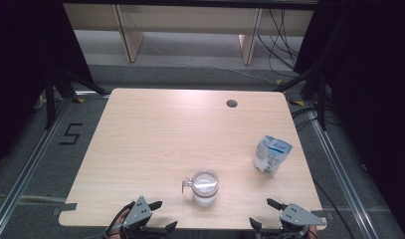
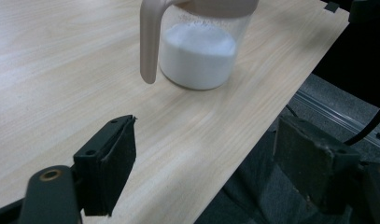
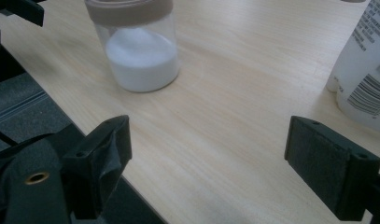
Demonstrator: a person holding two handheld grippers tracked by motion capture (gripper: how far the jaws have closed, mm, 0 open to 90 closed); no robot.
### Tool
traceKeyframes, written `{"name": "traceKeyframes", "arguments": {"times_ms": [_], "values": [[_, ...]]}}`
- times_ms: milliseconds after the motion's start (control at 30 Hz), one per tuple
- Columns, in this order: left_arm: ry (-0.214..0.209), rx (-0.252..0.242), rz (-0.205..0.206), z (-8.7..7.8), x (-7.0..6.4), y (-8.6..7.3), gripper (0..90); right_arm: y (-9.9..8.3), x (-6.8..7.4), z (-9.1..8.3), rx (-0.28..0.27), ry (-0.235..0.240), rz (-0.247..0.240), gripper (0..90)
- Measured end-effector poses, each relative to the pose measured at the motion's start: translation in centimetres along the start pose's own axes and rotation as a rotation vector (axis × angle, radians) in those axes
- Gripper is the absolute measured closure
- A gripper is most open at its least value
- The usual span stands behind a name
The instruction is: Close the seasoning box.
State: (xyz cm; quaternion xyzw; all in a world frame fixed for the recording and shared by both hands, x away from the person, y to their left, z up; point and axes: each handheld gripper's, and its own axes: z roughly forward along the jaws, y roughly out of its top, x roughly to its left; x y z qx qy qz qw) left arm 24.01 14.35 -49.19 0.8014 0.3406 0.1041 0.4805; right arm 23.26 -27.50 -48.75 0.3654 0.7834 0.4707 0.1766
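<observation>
A clear jug (image 1: pixel 205 187) with a beige rim and handle stands near the table's front edge, about half full of white powder. It appears close up in the left gripper view (image 2: pixel 199 51) and the right gripper view (image 3: pixel 138 51). A white and blue pouch (image 1: pixel 271 155) stands at the right side of the table, its printed side visible in the right gripper view (image 3: pixel 365 70). My left gripper (image 1: pixel 162 215) is open at the front edge, left of the jug. My right gripper (image 1: pixel 263 213) is open at the front edge, right of the jug. Both hold nothing.
The light wooden table (image 1: pixel 155 134) has a round cable hole (image 1: pixel 232 103) near its far edge. Dark floor with metal rails surrounds it, with a "5" marking (image 1: pixel 70 133) at the left. Wooden furniture legs and cables stand beyond the far edge.
</observation>
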Motion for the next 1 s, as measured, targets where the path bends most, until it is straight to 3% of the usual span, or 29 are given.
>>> {"name": "traceKeyframes", "arguments": {"times_ms": [33,100,133,200,267,300,400,467,500,600,633,667,1000], "values": [[0.005,-0.01,-0.022,0.01,-0.09,-0.22,20.9,0.0,0.0,0.0,0.0,0.0,0.0,15.7],[0.005,0.004,-0.019,-0.08,0.12,-0.45,20.7,-0.23,0.15,-0.01,0.024,0.011,-0.003,15.7],[0.005,0.006,-0.016,-0.11,0.17,-0.47,20.7,-0.34,0.41,-0.06,0.039,-0.007,0.022,15.7],[0.004,0.005,-0.016,-0.11,0.24,-0.52,20.7,-0.45,0.3,0.02,0.04,-0.006,-0.002,15.7],[0.017,0.016,-0.004,-0.13,0.31,-0.58,20.7,-0.59,0.63,0.03,0.053,0.002,0.036,15.8],[0.012,0.002,-0.022,0.01,0.16,-0.65,20.7,-0.61,0.54,0.08,0.042,-0.005,0.021,15.7],[0.013,0.011,-0.02,0.15,0.21,-0.82,20.7,-0.66,0.53,0.12,0.044,-0.01,0.015,15.8],[0.014,0.011,-0.02,0.19,0.2,-0.84,20.6,-0.67,0.76,0.05,0.061,-0.014,0.038,15.7],[0.016,0.007,-0.025,0.25,0.16,-0.85,20.6,-0.67,0.43,0.22,0.05,-0.001,0.003,15.8],[0.014,-0.003,-0.034,0.28,0.2,-0.89,20.6,-0.66,0.37,0.3,0.038,-0.014,-0.023,15.8],[0.03,0.022,-0.003,0.1,0.44,-0.86,20.5,-0.67,0.41,0.31,0.04,-0.015,-0.023,15.7],[0.026,0.007,-0.026,0.15,0.24,-0.87,20.5,-0.68,0.41,0.33,0.039,-0.016,-0.025,15.8],[0.022,-0.008,-0.053,0.27,0.52,-0.86,16.2,-0.71,0.18,0.29,0.047,-0.024,-0.016,15.9]]}}
